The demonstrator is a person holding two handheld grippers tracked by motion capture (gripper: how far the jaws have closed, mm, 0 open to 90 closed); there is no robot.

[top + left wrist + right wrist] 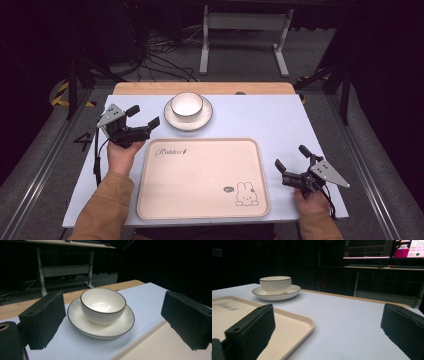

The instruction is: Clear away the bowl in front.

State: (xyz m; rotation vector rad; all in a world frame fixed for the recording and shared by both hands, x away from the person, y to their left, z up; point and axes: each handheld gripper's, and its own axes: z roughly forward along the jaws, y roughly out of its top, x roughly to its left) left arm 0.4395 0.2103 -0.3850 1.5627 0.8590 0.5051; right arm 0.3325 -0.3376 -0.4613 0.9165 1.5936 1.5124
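Note:
A white bowl (187, 104) with a dark rim stands on a white saucer (175, 120) at the back of the pale blue table top (260, 117). In front of them lies an empty cream tray (200, 180) with a rabbit drawing. My left gripper (143, 116) is held open just left of the saucer, pointing at it; the bowl (103, 305) and saucer (75, 312) sit a short way ahead between its jaws. My right gripper (291, 156) is open, low by the tray's right edge. From there the tray (294, 322), the bowl (275, 284) and the saucer (294, 291) lie to the left.
A strip of wooden table edge (150, 88) runs behind the blue top. Beyond it are a white desk frame (243, 30), floor cables and dark stands. A monitor and keyboard (387, 255) sit on a far desk. Bare table lies right of the saucer.

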